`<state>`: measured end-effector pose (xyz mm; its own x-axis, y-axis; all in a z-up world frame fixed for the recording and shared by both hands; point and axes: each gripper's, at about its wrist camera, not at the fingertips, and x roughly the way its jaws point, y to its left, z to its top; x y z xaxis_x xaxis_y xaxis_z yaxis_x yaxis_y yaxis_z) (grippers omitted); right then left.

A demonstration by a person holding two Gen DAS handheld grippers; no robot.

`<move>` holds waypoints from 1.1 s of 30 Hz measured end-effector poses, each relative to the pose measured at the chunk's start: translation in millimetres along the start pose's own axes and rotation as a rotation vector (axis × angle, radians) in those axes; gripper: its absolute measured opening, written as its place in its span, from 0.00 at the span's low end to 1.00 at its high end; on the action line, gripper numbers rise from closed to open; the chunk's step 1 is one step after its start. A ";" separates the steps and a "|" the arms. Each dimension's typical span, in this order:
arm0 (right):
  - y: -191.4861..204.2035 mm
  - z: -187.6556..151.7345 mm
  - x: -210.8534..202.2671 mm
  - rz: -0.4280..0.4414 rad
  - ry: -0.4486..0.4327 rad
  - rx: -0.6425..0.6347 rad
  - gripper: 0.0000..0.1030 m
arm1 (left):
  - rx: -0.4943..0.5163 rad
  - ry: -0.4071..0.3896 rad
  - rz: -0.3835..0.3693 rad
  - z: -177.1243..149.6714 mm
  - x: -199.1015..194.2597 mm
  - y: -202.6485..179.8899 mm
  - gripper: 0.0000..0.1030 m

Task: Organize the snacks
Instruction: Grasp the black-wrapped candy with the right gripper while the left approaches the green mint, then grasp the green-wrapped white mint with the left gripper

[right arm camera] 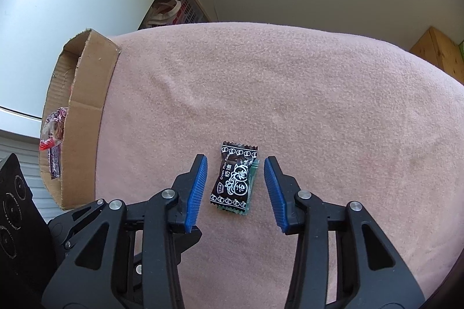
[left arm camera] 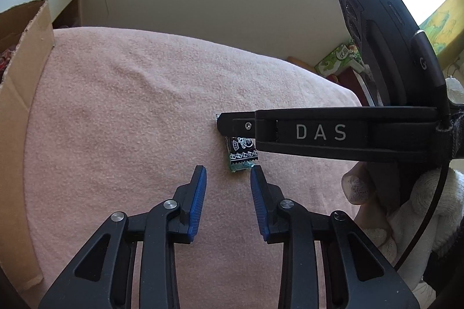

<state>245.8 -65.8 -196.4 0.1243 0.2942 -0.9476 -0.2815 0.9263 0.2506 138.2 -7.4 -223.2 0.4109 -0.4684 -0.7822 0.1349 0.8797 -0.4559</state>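
While a cardboard box (right arm camera: pixel 87 117) holding a snack packet (right arm camera: pixel 53 132) sits at the left edge of the pink-clothed surface (right arm camera: pixel 261 82), a black plum candy (right arm camera: pixel 235 178) lies untouched between the half-open right tongs (right arm camera: pixel 235 168); the left tongs (left arm camera: pixel 228 174) gape empty just short of it.

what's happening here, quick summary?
A person with a gripper in each hand is sorting snacks on a pink blanket. The right gripper straddles a black wrapped candy, pads not touching it. The left gripper hovers beside it, empty. A cardboard box at the left holds another packet.
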 end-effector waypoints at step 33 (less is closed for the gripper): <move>-50.1 2.3 -4.6 0.026 -0.009 0.043 0.26 | 0.232 0.009 0.210 16.7 79.0 -57.5 0.29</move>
<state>261.6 -113.0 -204.1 0.1265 0.3201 -0.9389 -0.2434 0.9276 0.2835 178.0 -93.6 -251.7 0.4438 -0.2738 -0.8533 0.2507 0.9521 -0.1752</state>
